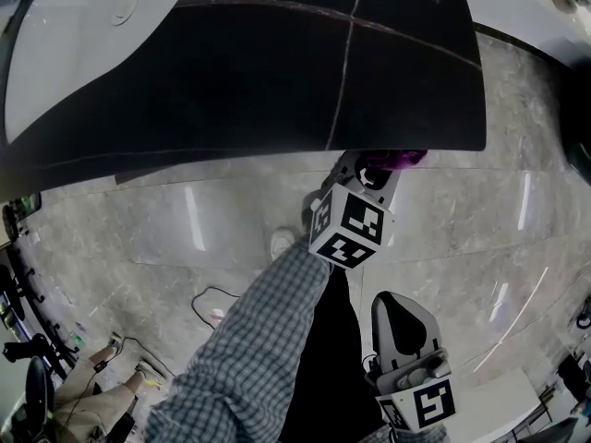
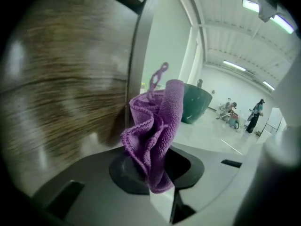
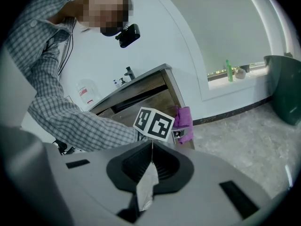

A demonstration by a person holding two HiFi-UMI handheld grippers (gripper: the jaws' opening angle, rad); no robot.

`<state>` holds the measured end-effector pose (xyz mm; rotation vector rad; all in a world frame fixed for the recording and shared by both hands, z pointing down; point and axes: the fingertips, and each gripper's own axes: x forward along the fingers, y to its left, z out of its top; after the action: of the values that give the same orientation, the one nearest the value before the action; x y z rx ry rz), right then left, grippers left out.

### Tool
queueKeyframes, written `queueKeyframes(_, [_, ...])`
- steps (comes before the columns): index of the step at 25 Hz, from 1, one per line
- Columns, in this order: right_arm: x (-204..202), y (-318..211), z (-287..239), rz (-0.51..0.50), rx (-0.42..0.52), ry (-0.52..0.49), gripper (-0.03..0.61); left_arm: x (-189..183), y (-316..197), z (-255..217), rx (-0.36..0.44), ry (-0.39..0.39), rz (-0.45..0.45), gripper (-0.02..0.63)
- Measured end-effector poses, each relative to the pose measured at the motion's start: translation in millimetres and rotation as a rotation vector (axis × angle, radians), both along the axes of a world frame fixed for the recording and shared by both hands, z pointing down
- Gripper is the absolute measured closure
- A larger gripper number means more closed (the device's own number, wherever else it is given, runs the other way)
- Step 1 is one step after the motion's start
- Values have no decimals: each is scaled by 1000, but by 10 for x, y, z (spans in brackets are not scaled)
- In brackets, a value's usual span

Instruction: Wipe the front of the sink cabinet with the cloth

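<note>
A purple cloth (image 2: 155,131) bunches up out of my left gripper (image 2: 160,187), which is shut on it. The wood-grain cabinet front (image 2: 61,102) fills that view's left, close beside the cloth; contact cannot be told. From the head view, the left gripper (image 1: 383,166) holds the cloth (image 1: 404,159) just under the dark countertop's (image 1: 277,72) front edge, near its right end. My right gripper (image 1: 403,314) hangs lower and nearer me, shut with nothing in it. The right gripper view shows its closed jaws (image 3: 150,149), the cloth (image 3: 185,119) and the cabinet (image 3: 141,100) beyond.
A white basin (image 1: 83,44) sits in the countertop's left part. Marble floor lies below, with a cable (image 1: 217,298) and a shoe (image 1: 283,241). A dark green bin (image 3: 284,88) stands to the right, and a green bottle (image 3: 228,70) is on a wall ledge. People (image 2: 256,114) are far off.
</note>
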<state>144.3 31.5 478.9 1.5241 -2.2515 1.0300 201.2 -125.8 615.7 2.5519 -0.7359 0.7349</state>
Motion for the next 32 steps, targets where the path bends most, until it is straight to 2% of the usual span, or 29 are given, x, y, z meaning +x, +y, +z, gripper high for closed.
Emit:
queueKeyframes(5, [24, 101, 94, -13, -14, 16, 560, -293, -122, 224, -35, -39, -100, 543])
queueKeyframes(10, [-81, 108, 87, -36, -26, 9, 560, -777, -224, 310, -47, -68, -217, 543])
queueKeyframes(22, [-425, 40, 60, -119, -23, 15, 560, -1716, -201, 379, -39, -114, -361, 543])
queueKeyframes(27, [-637, 47, 41, -164, -18, 19, 560, -2250, -147, 433, -54, -153, -440, 543])
queueKeyframes(32, [-885, 38, 77, -200, -18, 15, 560, -2737, -137, 460, -45, -154, -516, 543])
